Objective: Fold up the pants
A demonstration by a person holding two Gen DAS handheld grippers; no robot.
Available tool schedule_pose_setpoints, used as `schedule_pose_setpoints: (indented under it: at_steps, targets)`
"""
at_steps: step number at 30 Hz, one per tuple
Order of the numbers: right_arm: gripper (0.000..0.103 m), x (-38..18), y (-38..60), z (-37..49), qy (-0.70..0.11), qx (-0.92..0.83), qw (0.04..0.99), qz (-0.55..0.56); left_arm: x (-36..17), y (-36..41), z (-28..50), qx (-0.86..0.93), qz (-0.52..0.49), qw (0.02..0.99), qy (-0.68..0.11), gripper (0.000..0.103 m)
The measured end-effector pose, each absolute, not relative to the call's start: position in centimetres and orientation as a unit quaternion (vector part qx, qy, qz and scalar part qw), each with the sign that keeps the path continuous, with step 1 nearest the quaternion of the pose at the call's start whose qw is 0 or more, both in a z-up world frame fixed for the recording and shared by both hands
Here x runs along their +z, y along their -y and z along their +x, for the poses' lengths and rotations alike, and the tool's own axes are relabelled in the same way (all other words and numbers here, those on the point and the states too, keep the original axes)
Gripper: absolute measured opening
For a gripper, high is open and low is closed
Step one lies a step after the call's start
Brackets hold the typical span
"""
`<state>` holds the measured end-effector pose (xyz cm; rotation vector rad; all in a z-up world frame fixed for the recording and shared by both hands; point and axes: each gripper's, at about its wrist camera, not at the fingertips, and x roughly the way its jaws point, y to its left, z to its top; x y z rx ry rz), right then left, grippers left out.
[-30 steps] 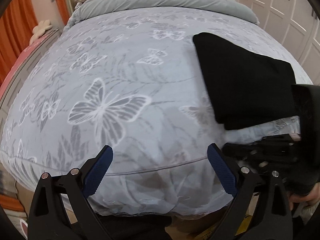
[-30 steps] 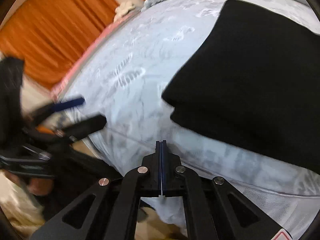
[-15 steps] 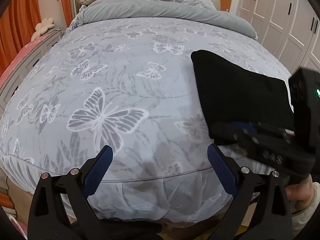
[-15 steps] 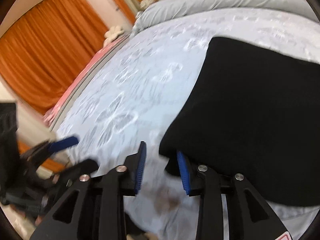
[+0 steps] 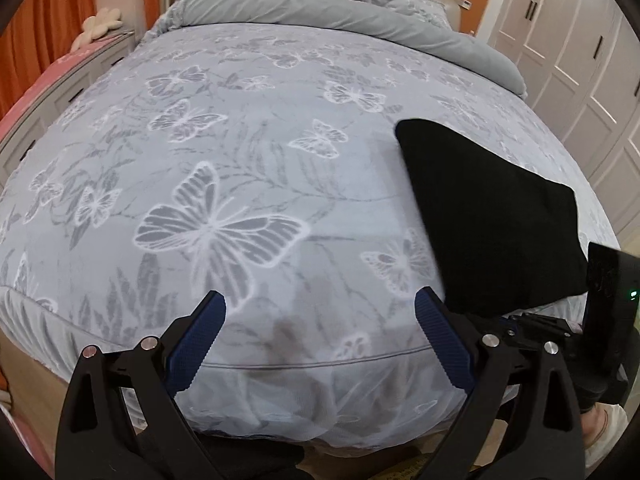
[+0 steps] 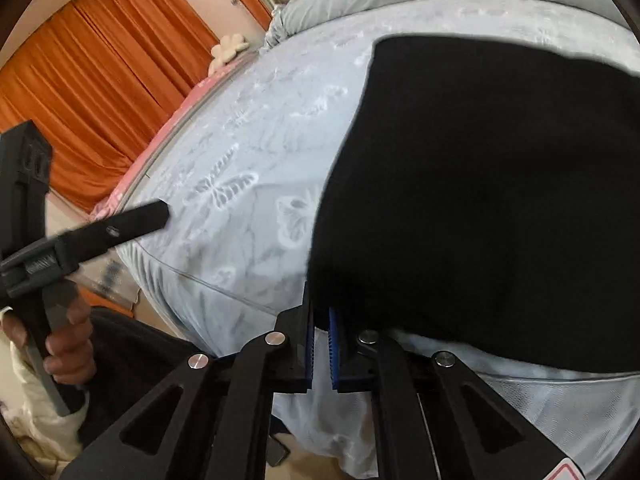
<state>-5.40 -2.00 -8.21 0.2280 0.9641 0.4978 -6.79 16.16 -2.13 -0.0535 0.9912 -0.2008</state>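
Folded black pants [image 5: 492, 224] lie on the right half of the butterfly-print bed [image 5: 240, 160], near its front edge. In the right wrist view the pants [image 6: 480, 180] fill the right side. My right gripper [image 6: 320, 312] is at their near left corner, and its jaws are closing with that corner pinched between the pad tips. The left wrist view shows my left gripper [image 5: 320, 296] wide open over the bed's front edge, left of the pants, with nothing between its blue pads [image 5: 200, 340]. A hand [image 6: 68, 344] holds the left gripper's handle.
A grey duvet [image 5: 340, 12] is bunched at the head of the bed. White wardrobe doors [image 5: 580, 60] stand along the right. Orange curtains [image 6: 100, 80] and a pink-topped bench [image 5: 40, 80] with a white flower cushion [image 5: 100, 24] are on the left.
The right gripper opened, moved forward onto the pants' near left corner and closed on it. The left gripper stayed open over the bed edge and rolled slightly.
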Motion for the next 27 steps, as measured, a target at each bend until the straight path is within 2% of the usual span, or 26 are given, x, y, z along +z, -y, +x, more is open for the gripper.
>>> schedule_pose_setpoints:
  at_steps: [3,5,8,10,12,13,14,15,16,19,24,26,27]
  targets:
    - [0.005,-8.1,2.8,-5.9,-0.467,0.239,0.843,0.118,-2.6,-14.9,-6.7,-0.112,-0.019,0.867,-0.486,0.094]
    - [0.003,-6.4,3.2,-7.2,-0.444,0.248,0.856,0.099,-2.9,-14.1,-6.5,-0.125,-0.014,0.861,-0.493,0.094]
    - [0.002,-9.5,4.3,-6.3,-0.481,0.239,0.837,0.108,-3.4,-13.1,-5.7,-0.145,-0.034,0.848,-0.508,0.094]
    - [0.004,-9.0,5.2,-6.2,-0.480,0.251,0.829,0.141,-3.5,-12.4,-4.8,-0.156,-0.054,0.838,-0.519,0.094]
    - [0.015,-6.6,6.0,-7.3,-0.460,0.258,0.838,0.138,-3.4,-11.9,-4.1,-0.147,-0.060,0.840,-0.518,0.094]
    - [0.031,-4.9,7.2,-8.3,-0.442,0.266,0.845,0.141,-3.4,-11.9,-3.8,-0.145,-0.064,0.840,-0.518,0.094]
    - [0.040,-3.5,8.6,-9.1,-0.426,0.259,0.855,0.143,-3.4,-11.8,-3.5,-0.143,-0.073,0.839,-0.521,0.095]
    - [0.060,-2.2,10.3,-9.8,-0.409,0.241,0.869,0.140,-3.5,-11.7,-3.0,-0.140,-0.083,0.835,-0.526,0.096]
    - [0.069,-1.0,12.5,-10.6,-0.389,0.207,0.888,0.132,-3.6,-11.6,-2.6,-0.135,-0.086,0.833,-0.529,0.096]
    - [0.069,-0.4,18.7,-10.8,-0.391,0.115,0.902,0.140,-4.2,-11.3,-1.3,-0.119,-0.094,0.827,-0.541,0.096]
    - [0.069,-4.7,21.9,-8.8,-0.467,0.068,0.869,0.147,-5.0,-10.6,-0.3,-0.114,-0.132,0.817,-0.549,0.096]
    - [0.032,-5.8,21.4,-8.3,-0.474,0.077,0.866,0.139,-4.8,-10.3,-0.3,-0.103,-0.125,0.826,-0.541,0.096]
    - [0.030,-5.3,22.0,-8.3,-0.473,0.084,0.863,0.156,-4.7,-10.2,-0.1,-0.101,-0.121,0.829,-0.536,0.096]
